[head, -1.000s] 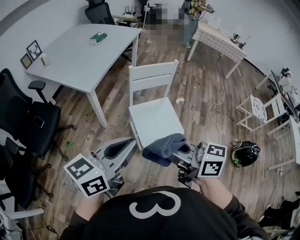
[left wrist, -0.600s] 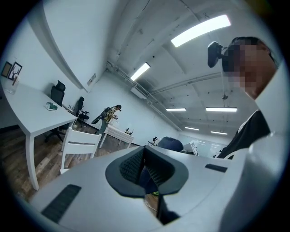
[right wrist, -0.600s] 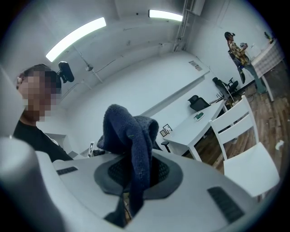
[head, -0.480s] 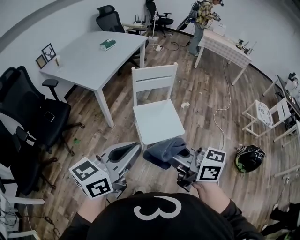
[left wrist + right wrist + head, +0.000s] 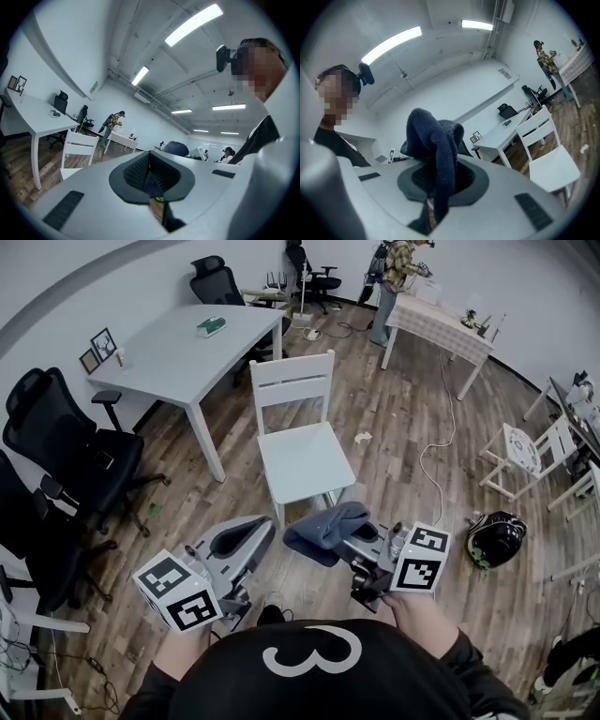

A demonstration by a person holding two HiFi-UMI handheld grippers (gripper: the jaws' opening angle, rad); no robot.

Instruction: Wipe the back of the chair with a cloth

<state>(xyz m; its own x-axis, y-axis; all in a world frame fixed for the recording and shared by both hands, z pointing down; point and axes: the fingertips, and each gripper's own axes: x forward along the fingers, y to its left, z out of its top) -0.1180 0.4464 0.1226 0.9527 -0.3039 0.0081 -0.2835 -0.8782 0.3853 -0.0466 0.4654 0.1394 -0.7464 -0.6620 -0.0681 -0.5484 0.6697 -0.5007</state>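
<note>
Cloth, dark blue knit fabric [image 5: 323, 527], bunched and clamped in right gripper [image 5: 360, 542] jaws. Left gripper [image 5: 246, 532] jaws pressed together, empty. White wooden chair [image 5: 302, 457] stands just ahead, untouched.

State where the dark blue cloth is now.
In the head view, the cloth is held in the right gripper, on the near side of the white chair.

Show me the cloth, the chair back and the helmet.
cloth [image 5: 324, 529], head view, middle of the bunched fabric
chair back [image 5: 292, 372], head view, top rail
helmet [image 5: 495, 538], head view, middle of its shell
</note>
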